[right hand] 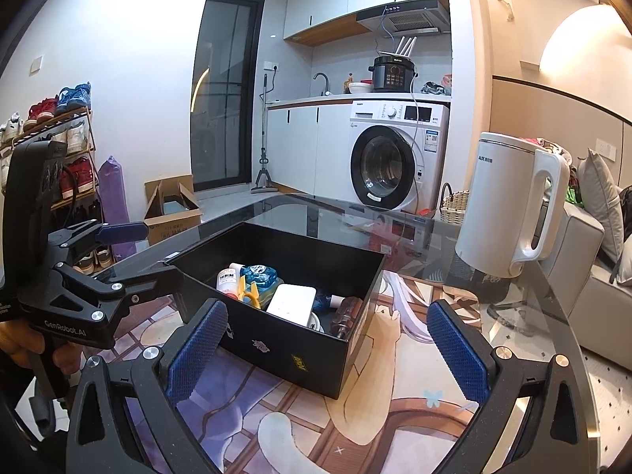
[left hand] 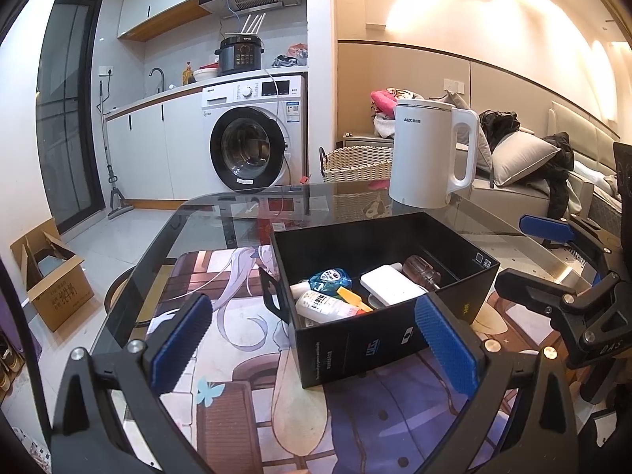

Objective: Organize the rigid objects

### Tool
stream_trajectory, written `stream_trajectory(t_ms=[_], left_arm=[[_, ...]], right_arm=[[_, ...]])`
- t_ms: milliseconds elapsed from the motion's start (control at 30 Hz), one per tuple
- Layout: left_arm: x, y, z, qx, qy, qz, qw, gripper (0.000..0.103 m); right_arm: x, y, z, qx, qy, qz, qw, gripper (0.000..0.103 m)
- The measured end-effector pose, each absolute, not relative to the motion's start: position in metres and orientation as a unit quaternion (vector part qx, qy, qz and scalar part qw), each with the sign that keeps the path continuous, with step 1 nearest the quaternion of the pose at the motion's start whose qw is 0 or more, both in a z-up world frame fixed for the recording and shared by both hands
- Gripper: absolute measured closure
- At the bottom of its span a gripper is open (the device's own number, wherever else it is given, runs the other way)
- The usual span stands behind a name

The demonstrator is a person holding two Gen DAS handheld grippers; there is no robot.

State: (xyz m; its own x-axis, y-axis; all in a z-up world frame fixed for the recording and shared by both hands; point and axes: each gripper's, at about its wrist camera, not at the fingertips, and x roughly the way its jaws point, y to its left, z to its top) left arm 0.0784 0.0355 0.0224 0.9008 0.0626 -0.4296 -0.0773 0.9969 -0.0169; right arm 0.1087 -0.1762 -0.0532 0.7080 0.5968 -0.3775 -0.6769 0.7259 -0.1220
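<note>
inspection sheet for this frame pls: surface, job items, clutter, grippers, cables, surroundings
Surface: glass table with a printed mat under the work area.
Job's things: open black box on the mat, holding a white bottle, blue pouch, white flat case, and brown bottle.
Clutter: white kettle stands on the glass beyond the box.
Grippers: left gripper and right gripper both open, empty, near the box.
Cables: cord hangs from the cooker over the washing machine.
Surroundings: cardboard box, shoe rack, sofa.

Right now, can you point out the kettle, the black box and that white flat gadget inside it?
white kettle [left hand: 424, 150]: left wrist view, on its body.
black box [right hand: 284, 349]: right wrist view, on its near wall.
white flat gadget [right hand: 291, 301]: right wrist view, on its top face.
</note>
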Motion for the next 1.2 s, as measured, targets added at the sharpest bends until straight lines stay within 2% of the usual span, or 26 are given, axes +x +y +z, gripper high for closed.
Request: stream_trajectory(t_ms=[1200], left_arm=[[0.0751, 0.0343, 0.024, -0.012, 0.215, 0.035, 0.976, 0.0]], right_arm=[[0.1086, -0.1855, -0.0506, -0.116, 0.149, 0.343, 0.92, 0.0]])
